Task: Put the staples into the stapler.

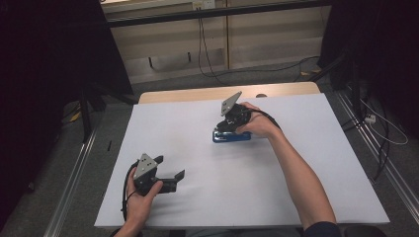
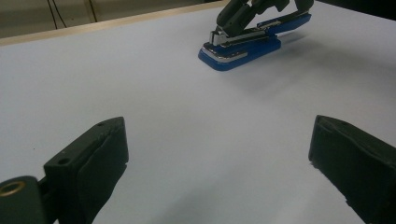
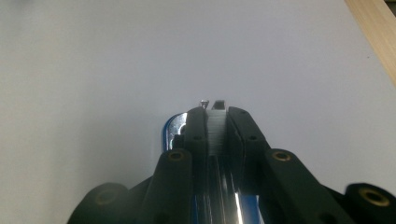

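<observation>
Right now you are pinching the blue stapler (image 1: 231, 136) with your right gripper (image 1: 228, 124), its jaws closing on the stapler's metal top arm as it is sitting on the white table (image 1: 197, 197), past the middle. Your left gripper (image 1: 170, 173) is resting spread wide and gripping nothing, well apart near your edge.

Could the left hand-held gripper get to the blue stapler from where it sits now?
Probably yes. The left hand-held gripper is open, with bare white table between it and the blue stapler. The right hand-held gripper is shut on the stapler, so only its near end looks free.
</observation>
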